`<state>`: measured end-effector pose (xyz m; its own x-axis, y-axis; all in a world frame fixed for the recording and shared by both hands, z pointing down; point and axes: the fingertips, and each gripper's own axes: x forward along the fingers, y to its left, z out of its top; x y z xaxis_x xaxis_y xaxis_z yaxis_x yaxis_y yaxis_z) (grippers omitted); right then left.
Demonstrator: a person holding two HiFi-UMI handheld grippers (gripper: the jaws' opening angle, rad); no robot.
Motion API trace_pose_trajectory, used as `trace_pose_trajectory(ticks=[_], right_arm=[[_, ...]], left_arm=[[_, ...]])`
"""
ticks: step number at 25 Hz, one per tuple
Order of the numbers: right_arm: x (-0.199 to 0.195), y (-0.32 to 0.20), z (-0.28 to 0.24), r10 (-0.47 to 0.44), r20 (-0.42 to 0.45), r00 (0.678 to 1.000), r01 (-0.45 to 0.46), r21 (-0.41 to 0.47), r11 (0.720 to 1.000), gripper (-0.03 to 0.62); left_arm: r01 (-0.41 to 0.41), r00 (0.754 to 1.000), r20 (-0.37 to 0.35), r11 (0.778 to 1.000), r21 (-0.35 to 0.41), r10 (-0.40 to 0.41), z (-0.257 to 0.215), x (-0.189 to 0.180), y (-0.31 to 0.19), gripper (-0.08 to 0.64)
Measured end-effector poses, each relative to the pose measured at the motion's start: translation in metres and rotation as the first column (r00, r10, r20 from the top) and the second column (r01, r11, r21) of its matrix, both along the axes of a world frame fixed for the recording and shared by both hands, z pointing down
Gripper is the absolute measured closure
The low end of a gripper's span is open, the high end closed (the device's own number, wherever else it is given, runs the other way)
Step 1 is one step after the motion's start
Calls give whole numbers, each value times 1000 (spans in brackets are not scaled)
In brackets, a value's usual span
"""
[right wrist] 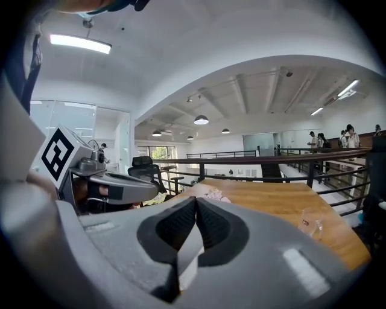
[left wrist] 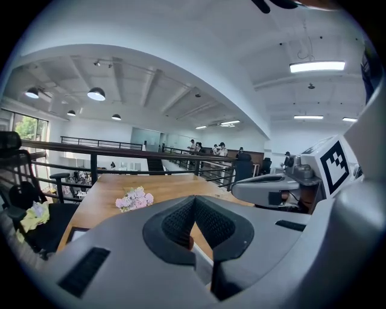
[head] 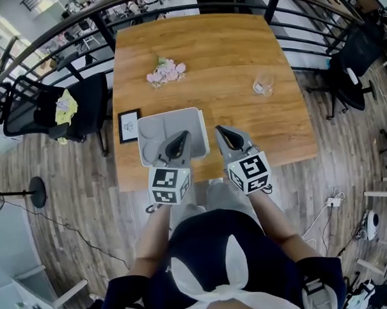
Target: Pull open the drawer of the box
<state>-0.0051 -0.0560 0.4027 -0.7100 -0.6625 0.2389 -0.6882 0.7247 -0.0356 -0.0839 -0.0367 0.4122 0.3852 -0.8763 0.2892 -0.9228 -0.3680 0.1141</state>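
Box [head: 155,128] sat at near edge of table [head: 202,54], left gripper [head: 180,140] over its near side. Right gripper [head: 223,133] hung just beside the box. Both grippers' jaws were closed together, nothing between them.

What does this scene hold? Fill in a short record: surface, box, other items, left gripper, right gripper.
surface: wooden table
box: grey box at the table's near edge; drawer cannot be made out from above
other items: pink flowers mid-table; clear glass cup toward the right; small framed picture left of the box
left gripper: jaws together, nothing between them, over the box in the head view
right gripper: jaws together, empty, just right of the box
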Motion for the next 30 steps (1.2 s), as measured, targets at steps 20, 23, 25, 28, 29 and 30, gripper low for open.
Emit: trace_pose_trajectory(ticks=[20,23,25,28,29,30], right_arm=[[-5,-73,79,-218,1,976,211,-256,943,383],[-6,-77,87,-233,6,972,225,-280,933,374],[-6,-79,92,-238,9,971,230,-295,927,374],[-7,-81,102,-248,25,968,243,-332,912,374],[-7,-81,105,-253,38,967,250,-350,903,374],[-8,-82,109,-259,53,964,260,-371,892,374]], left_arm=[[133,991,28,984,-123,-130,60,-4,-69,543],[146,989,31,980,-134,-143,67,-5,-71,543],[153,988,35,978,-139,-149,70,-6,-73,543],[167,986,39,975,-148,-163,75,-9,-73,542],[172,985,39,974,-150,-168,77,-10,-74,543],[177,984,39,972,-153,-173,79,-11,-74,543]])
